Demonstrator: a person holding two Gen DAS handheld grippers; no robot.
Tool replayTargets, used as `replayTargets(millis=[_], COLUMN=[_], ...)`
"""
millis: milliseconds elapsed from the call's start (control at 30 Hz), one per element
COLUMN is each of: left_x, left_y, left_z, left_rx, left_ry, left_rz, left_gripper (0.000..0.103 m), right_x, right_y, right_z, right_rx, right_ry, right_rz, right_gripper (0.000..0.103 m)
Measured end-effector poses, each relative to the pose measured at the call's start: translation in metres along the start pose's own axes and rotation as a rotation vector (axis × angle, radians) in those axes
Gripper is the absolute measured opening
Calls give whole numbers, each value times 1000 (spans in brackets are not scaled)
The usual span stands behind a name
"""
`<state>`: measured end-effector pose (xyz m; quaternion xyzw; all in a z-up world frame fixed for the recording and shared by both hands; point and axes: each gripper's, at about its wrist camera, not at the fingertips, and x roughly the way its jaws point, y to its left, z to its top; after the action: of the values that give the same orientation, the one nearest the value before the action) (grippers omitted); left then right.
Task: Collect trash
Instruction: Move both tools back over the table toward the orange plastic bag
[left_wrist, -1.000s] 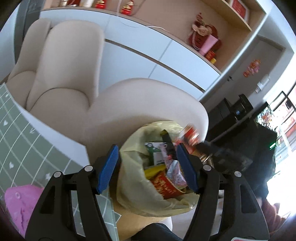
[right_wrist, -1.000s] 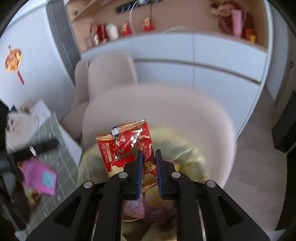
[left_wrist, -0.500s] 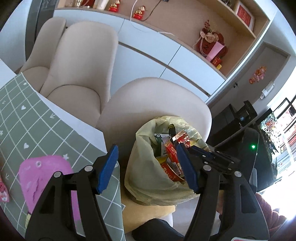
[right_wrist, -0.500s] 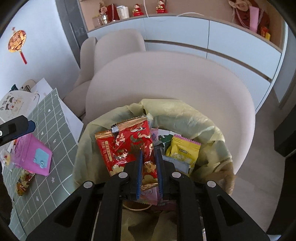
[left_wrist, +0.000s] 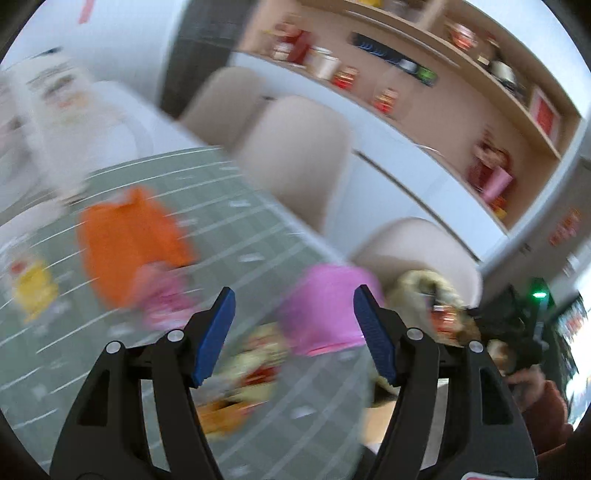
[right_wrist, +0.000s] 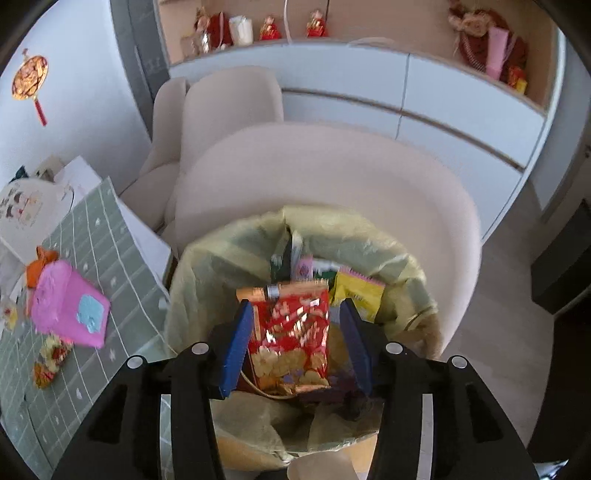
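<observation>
- The right gripper (right_wrist: 295, 341), jaws just spread apart, is held over the yellow trash bag (right_wrist: 369, 236); the red snack packet (right_wrist: 290, 332) is released between them.
- The left gripper (left_wrist: 291, 332) is seen gaping, empty, above the green checked tablecloth (left_wrist: 258, 229).

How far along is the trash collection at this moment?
Done: several wrappers lie in the yellow-green trash bag. In hand: the right gripper has just been opening, and the red foil snack packet sits between its pads over the bag. Left: small wrappers on the green grid tablecloth; the open left gripper is empty.
</observation>
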<state>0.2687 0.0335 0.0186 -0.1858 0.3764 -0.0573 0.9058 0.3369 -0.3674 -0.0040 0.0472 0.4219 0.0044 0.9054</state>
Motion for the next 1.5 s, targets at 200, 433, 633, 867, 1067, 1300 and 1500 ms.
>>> replayTargets(millis=[200,433,633,867,1067,1300,1500], left_x=[-50,-73,-50,16,60,80,55], left_y=[101,154,142,129,150,159,166], left_z=[-26,-40,-27,20,17,11,6], left_rx=[-162,-239,-198,-261,-408,-465,-414], left_ry=[-28,-26,-1,4,81,131,101], left_rz=[194,213,115,80,177,123,143], left_gripper=[63,63,63,63,63,43,4], right_x=[-33,-45,-50,-48,-42,-22,-23], right_y=[59,151,197,199,190,192,229], right_z=[17,14,1,-5,-7,-19,-49], right_rx=[-83,-252,-358,-371,-354,-264,-337], right_ry=[-86,-70,-60,-62,-47,32,74], right_rz=[113,213,241,228,234,318,400], right_gripper=[52,52,52,52,52,52,52])
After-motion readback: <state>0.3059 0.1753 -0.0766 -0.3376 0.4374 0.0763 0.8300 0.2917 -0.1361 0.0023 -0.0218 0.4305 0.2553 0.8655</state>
